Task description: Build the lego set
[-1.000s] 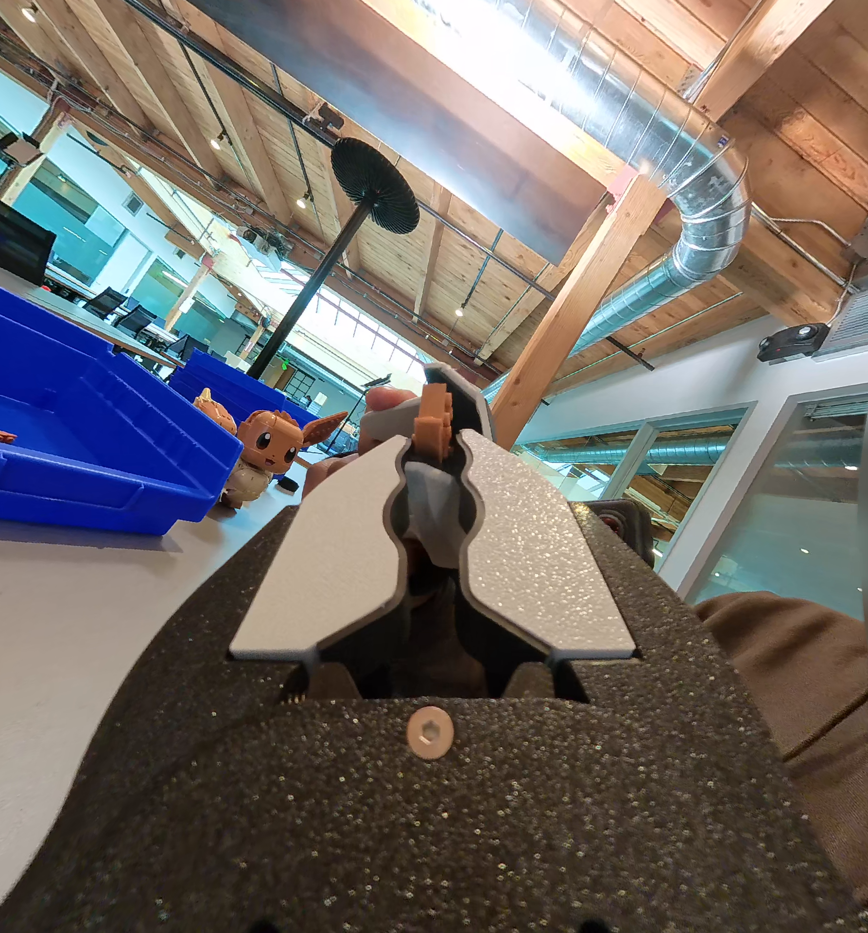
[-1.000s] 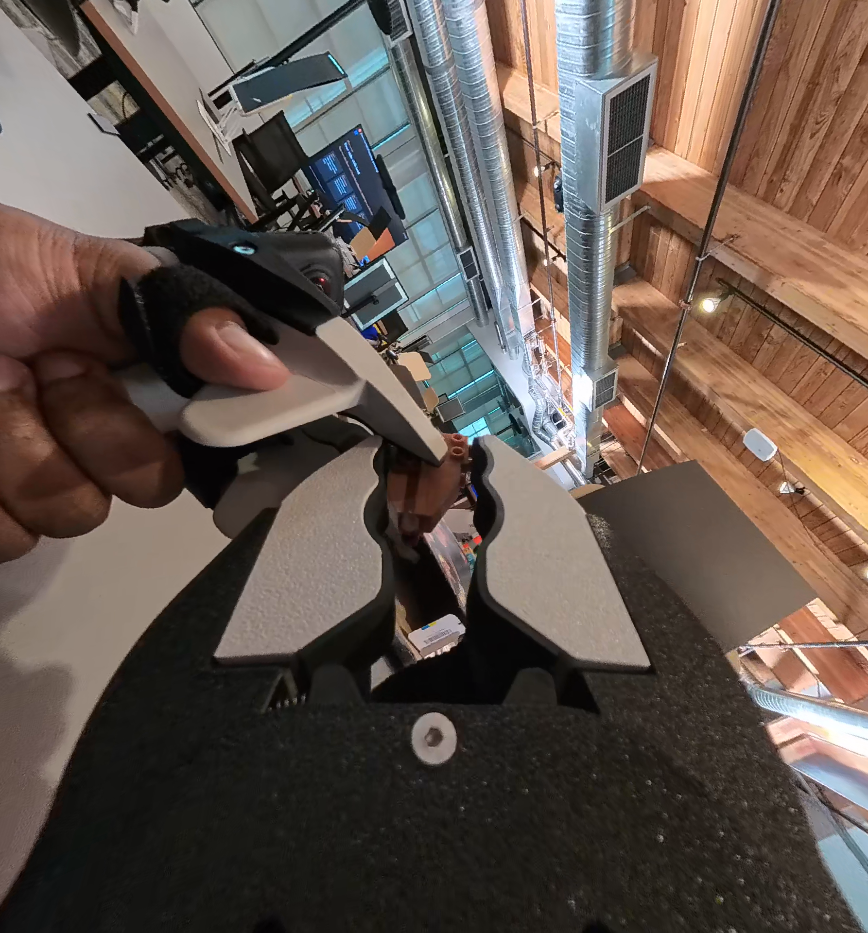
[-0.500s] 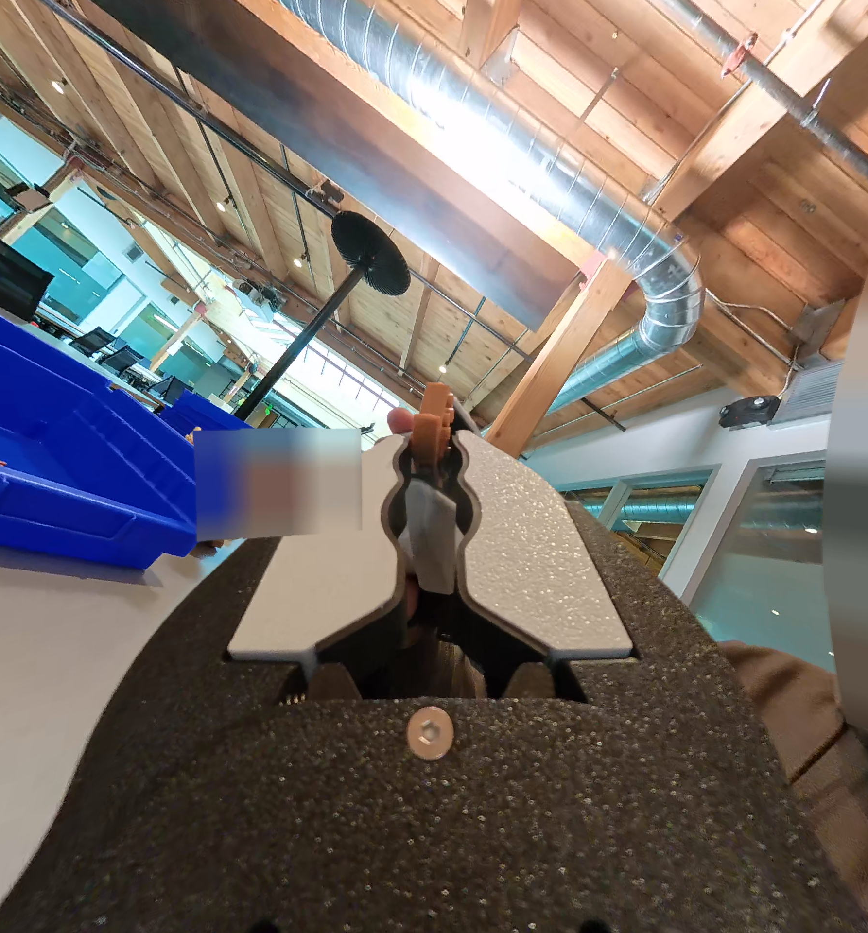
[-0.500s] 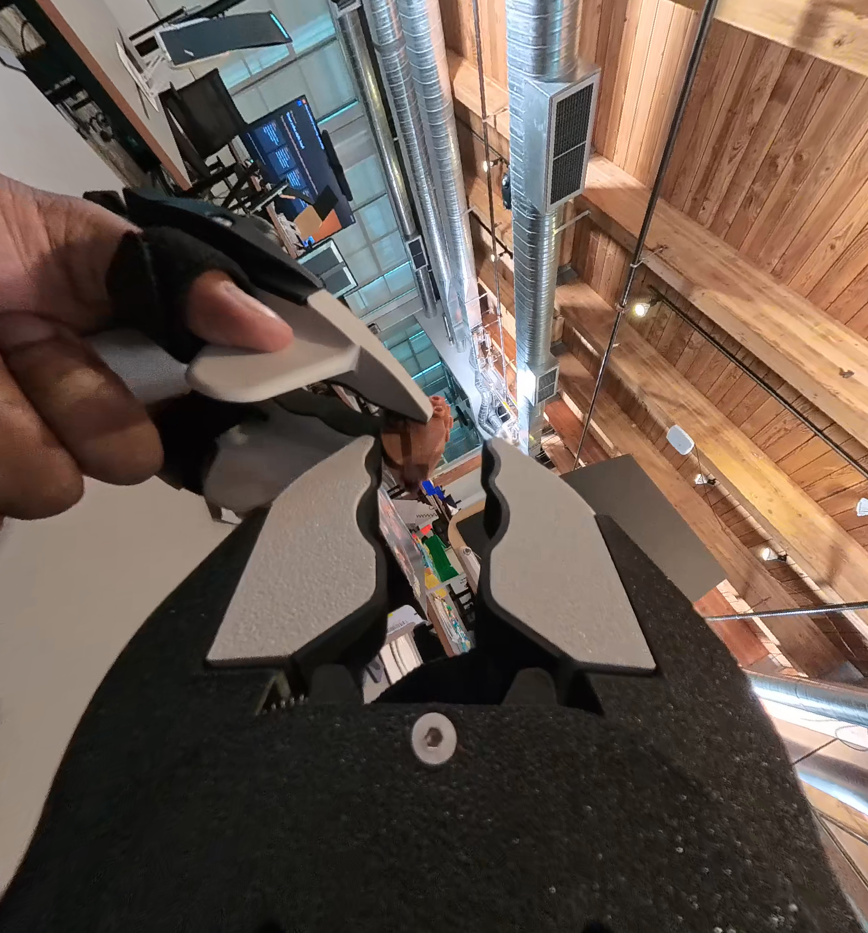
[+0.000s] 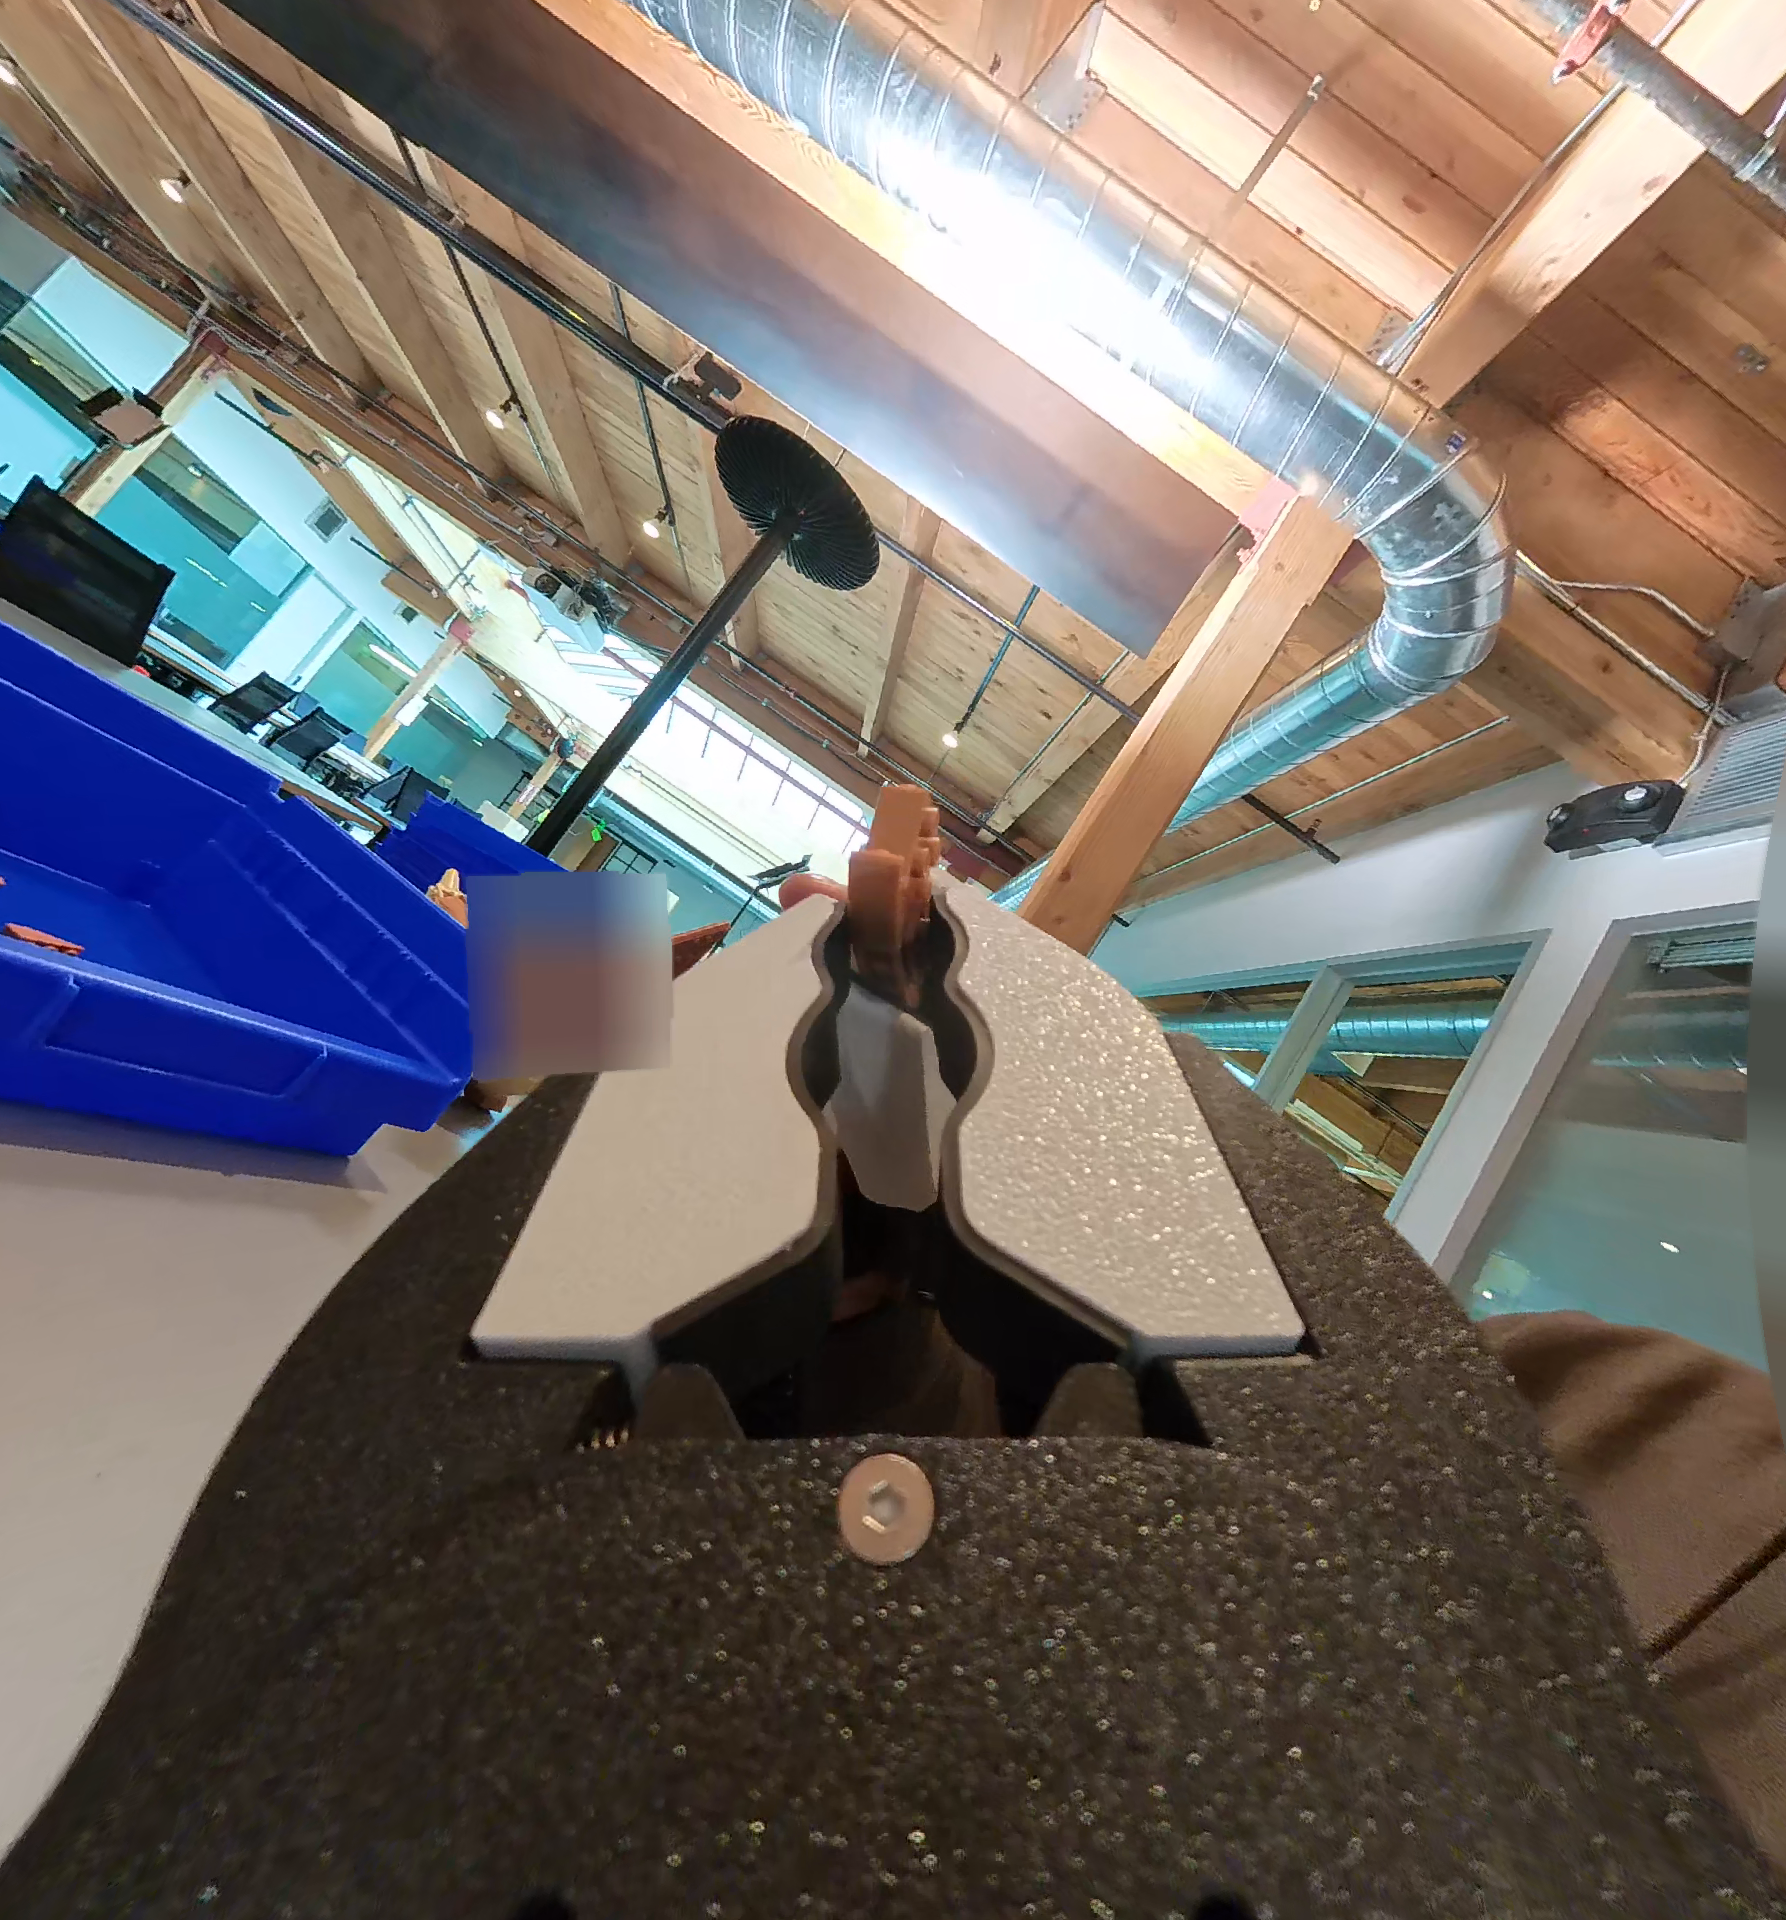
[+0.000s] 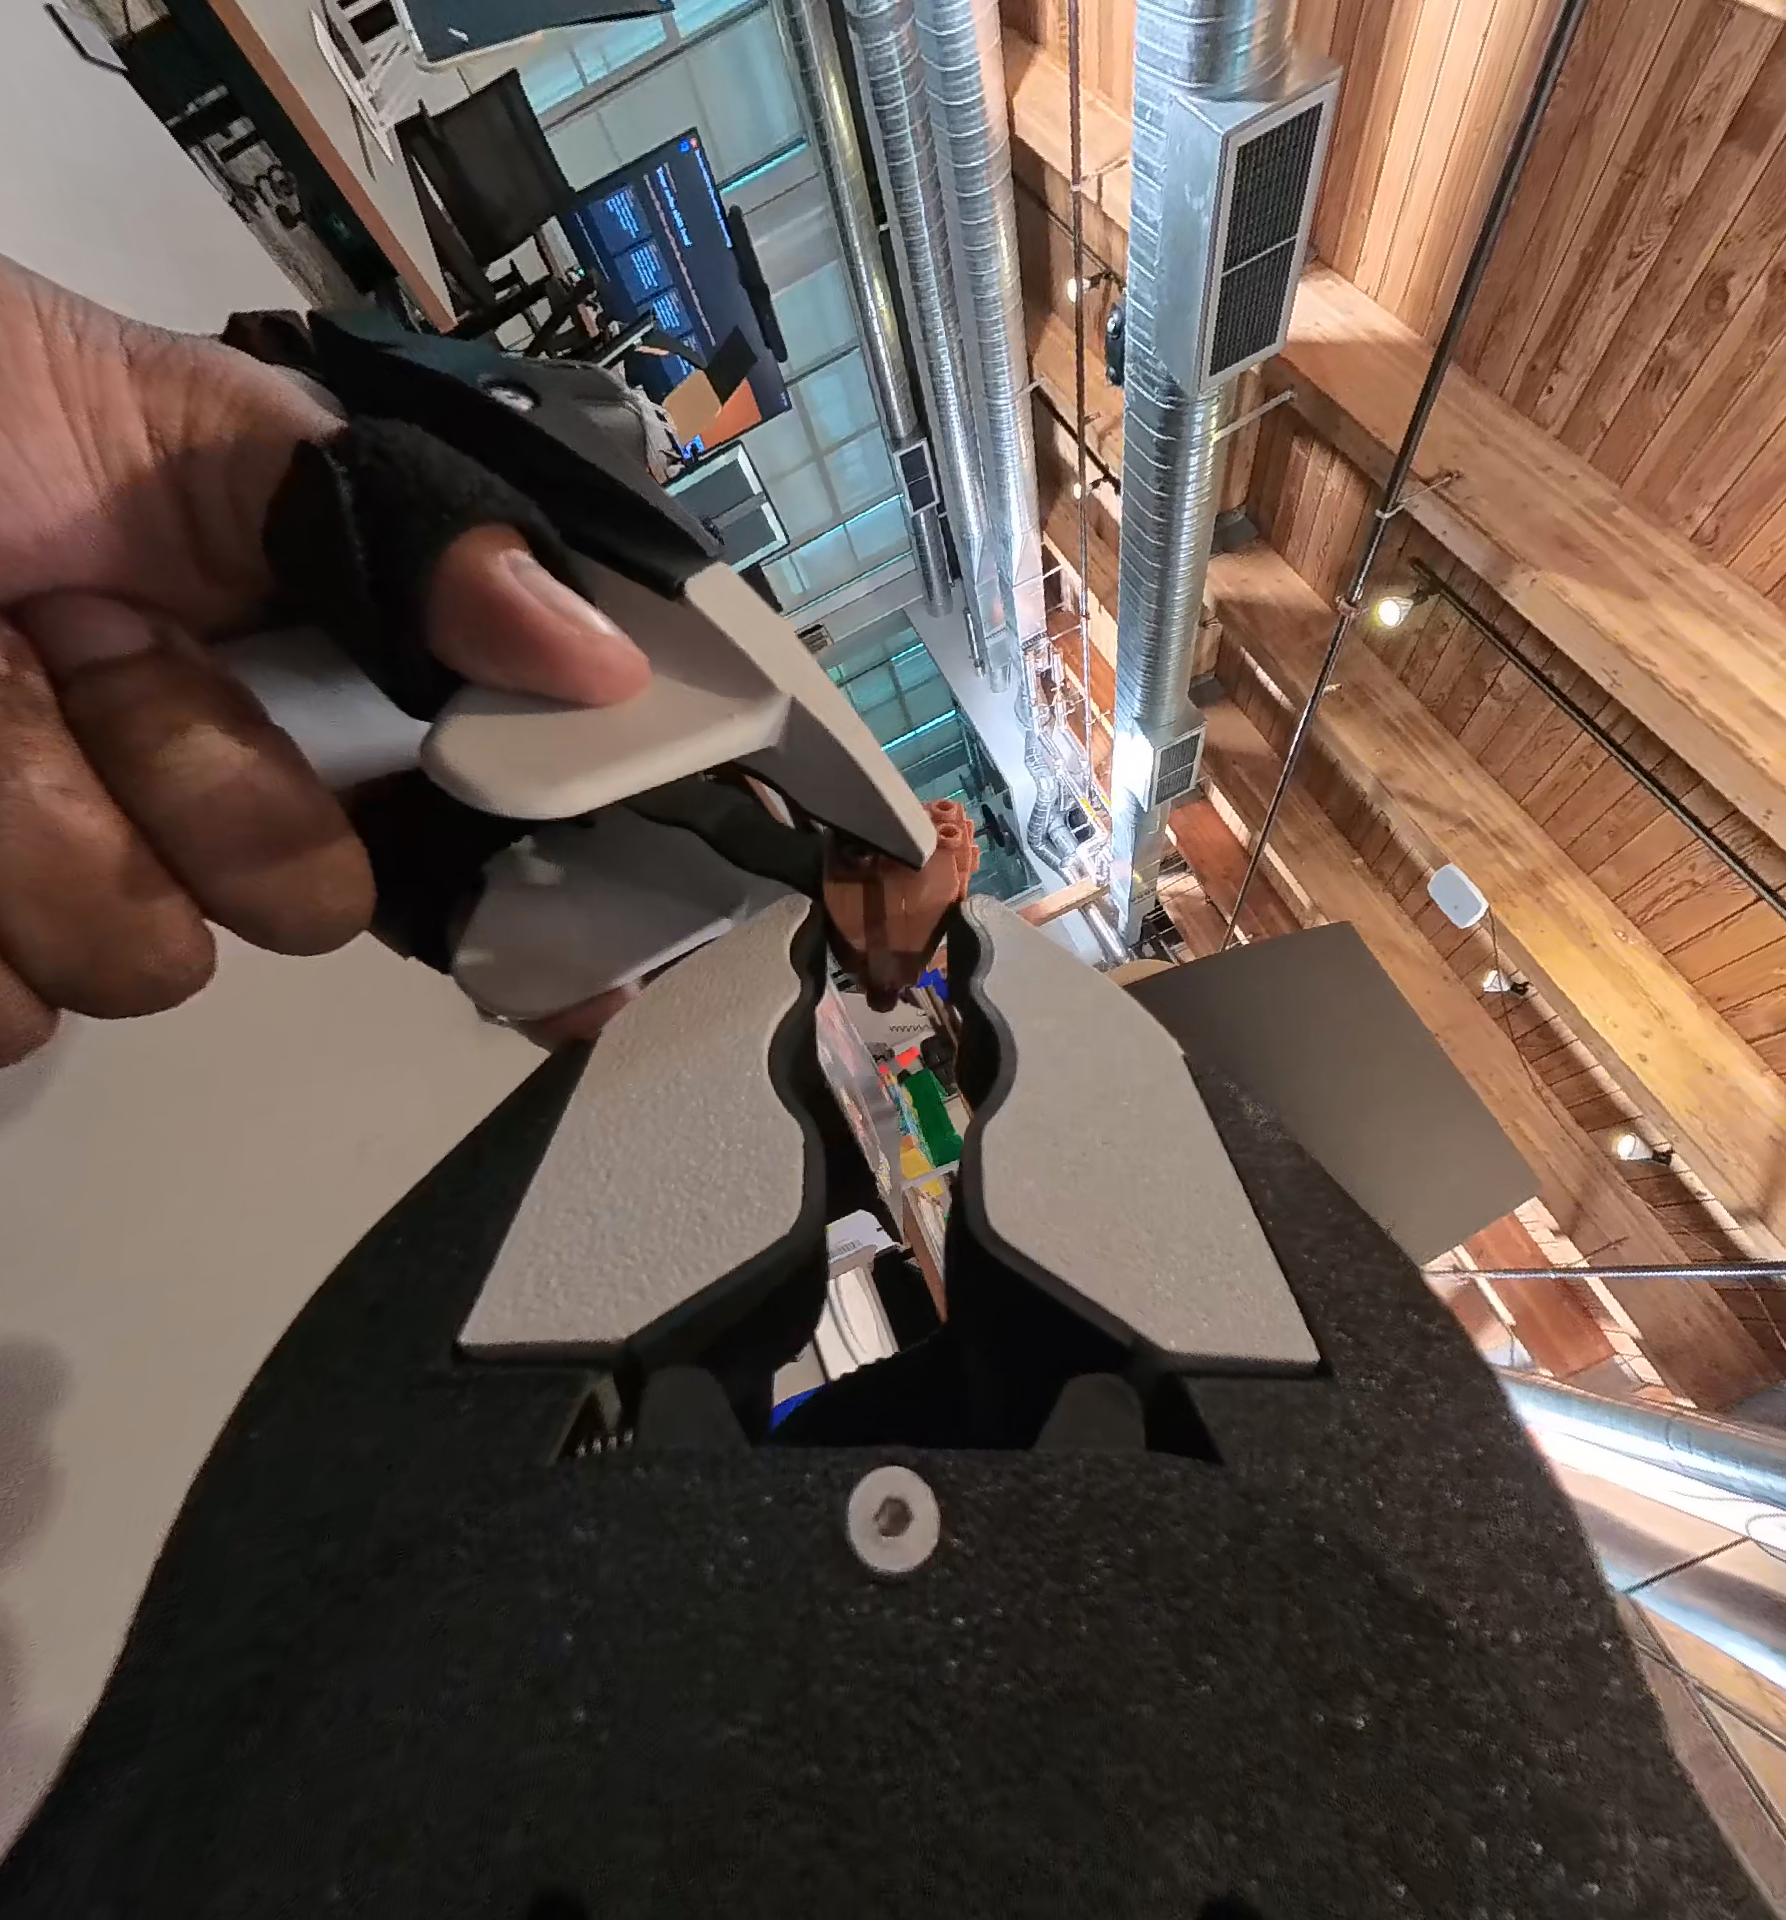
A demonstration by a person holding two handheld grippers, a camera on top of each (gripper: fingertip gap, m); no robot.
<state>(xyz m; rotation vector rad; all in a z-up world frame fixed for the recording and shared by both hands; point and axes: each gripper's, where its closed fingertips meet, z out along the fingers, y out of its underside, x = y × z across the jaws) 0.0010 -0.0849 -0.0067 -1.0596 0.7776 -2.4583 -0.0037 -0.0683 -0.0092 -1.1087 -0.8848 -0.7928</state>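
Observation:
In the left wrist view my left gripper [image 5: 891, 904] is shut on a small orange-brown brick piece [image 5: 894, 852] that sticks up past its fingertips. A grey finger of the right gripper [image 5: 884, 1101] shows through the gap behind it. In the right wrist view my right gripper [image 6: 889, 925] is shut on the darker lower part of the same brick piece [image 6: 894, 914], with a pad against each side. The left gripper [image 6: 868, 821], held by a hand [image 6: 89, 623], comes in from the left and pinches the studded top of the piece.
Blue plastic trays [image 5: 193, 966] stand on the white table [image 5: 89, 1351] at the left, with small brown bricks inside. A tan brick figure [image 5: 447, 888] stands beside them, partly under a blurred patch. A brown sleeve [image 5: 1647, 1455] is at the right.
My right gripper's jaws stood wide around the brick piece half a second ago and have now come together on it. My left gripper has kept its hold throughout.

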